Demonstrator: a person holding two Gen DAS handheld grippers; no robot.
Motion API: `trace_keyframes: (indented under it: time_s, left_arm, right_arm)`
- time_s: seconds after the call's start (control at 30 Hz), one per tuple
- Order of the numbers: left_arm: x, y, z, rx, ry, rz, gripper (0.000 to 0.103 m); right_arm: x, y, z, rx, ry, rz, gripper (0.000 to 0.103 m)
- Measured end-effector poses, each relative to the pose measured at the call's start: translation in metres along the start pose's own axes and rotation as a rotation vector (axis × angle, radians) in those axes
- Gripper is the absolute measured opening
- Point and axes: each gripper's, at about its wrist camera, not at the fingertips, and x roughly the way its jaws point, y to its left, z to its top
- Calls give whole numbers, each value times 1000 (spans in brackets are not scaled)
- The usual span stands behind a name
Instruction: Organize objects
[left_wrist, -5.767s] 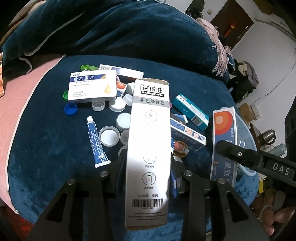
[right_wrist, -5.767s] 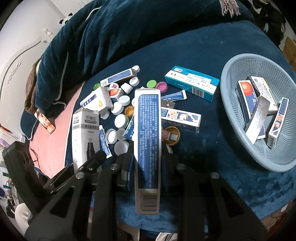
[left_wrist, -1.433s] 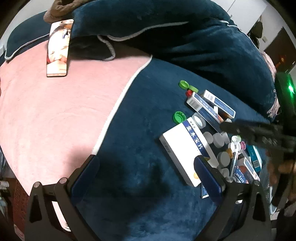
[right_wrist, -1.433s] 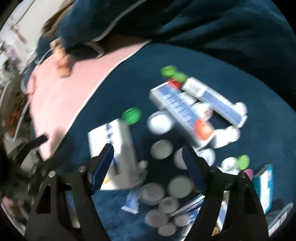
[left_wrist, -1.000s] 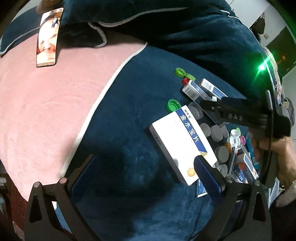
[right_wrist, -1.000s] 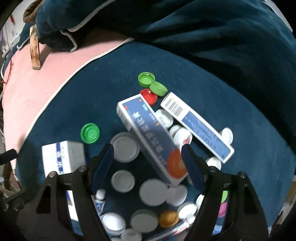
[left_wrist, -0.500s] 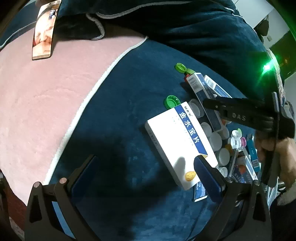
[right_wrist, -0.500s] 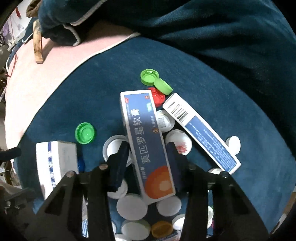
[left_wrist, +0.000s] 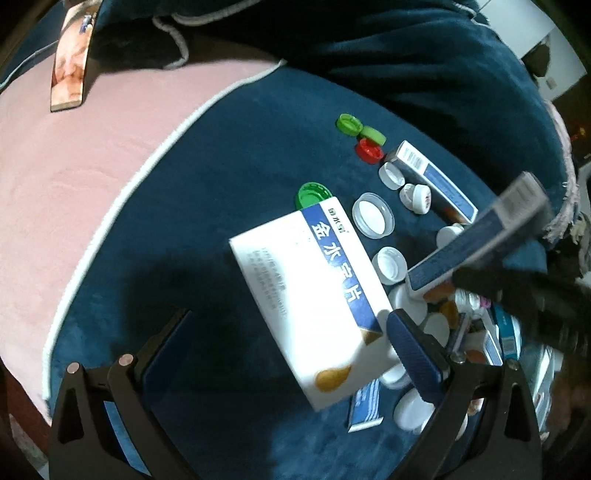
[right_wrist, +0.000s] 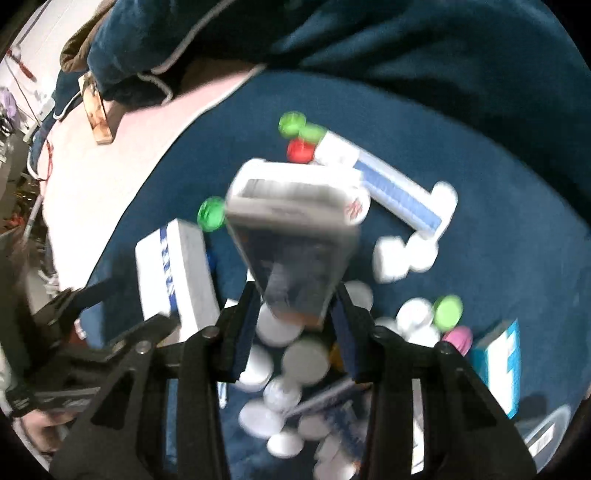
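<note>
Nearest, in our left wrist view: the left gripper (left_wrist: 295, 354), black frame with blue pads, jaws spread wide and pinching nothing. The flat white cardboard box with a blue stripe and an orange drop mark (left_wrist: 314, 295) lies on the dark blue plush blanket (left_wrist: 236, 155) between those pads but off toward the right one, whose tip overlaps the box's near corner; we cannot tell whether it touches. The box's long axis runs slantwise, from near right to far left, so it lies skewed across the jaw line, not square to it. Our left hand is the nearer one to this box.

Next: the right gripper (right_wrist: 295, 314), jaws pinching the long dark blue carton with an orange spot (right_wrist: 291, 254) by its near end, having just been closing on it. The carton's long axis points away from the pads, its far end raised above the clutter, though the blur leaves its exact tilt unsure.

Beyond: loose white plastic bottle caps (left_wrist: 372, 214), green screw caps (left_wrist: 349, 123), one red cap (left_wrist: 369, 149), and a second long blue-and-white carton (left_wrist: 432, 181) lying flat.

Farthest: the pink fleece blanket (left_wrist: 74, 177).
</note>
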Motion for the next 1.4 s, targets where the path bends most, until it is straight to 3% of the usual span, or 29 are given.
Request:
trace_keyframes:
  time_s: [0.17, 0.4, 0.5, 0.63, 0.73, 0.83, 0.87, 0.93, 1.23, 1.3, 1.4]
  left_arm:
    - [12, -6, 1, -70, -37, 6, 103]
    - [5, -4, -1, -87, -62, 33, 102]
    - [2, 1, -1, -88, -66, 49, 102]
    - [-5, 8, 1, -107, -79, 45, 102]
    - [-8, 13, 4, -119, -94, 32, 102]
    - [-6, 15, 7, -135, -99, 29, 102]
    - [-5, 15, 7, -141, -98, 28, 102]
    - [-3, 14, 9, -141, -97, 27, 102]
    - [14, -2, 17, -99, -31, 62, 101]
    - [21, -2, 14, -78, -6, 51, 80]
    - [17, -3, 8, -33, -4, 14, 76]
  right_arm:
    - [19, -5, -8, -6, 28, -11, 40]
    - [13, -23, 0, 97, -77, 54, 41]
    - [12, -26, 9, 123, -126, -5, 43]
    - [11, -28, 21, 167, -211, -128, 71]
    - [13, -32, 31, 224, -249, -124, 72]
    - [24, -35, 36, 263, -214, -120, 71]
    - [29, -35, 38, 269, -189, -118, 66]
    - [37, -35, 41, 269, -144, -119, 40]
    - [21, -20, 41, 191, -114, -138, 40]
    - [12, -17, 42, 175, -121, -126, 40]
    - [-1, -10, 37, 153, -121, -107, 40]
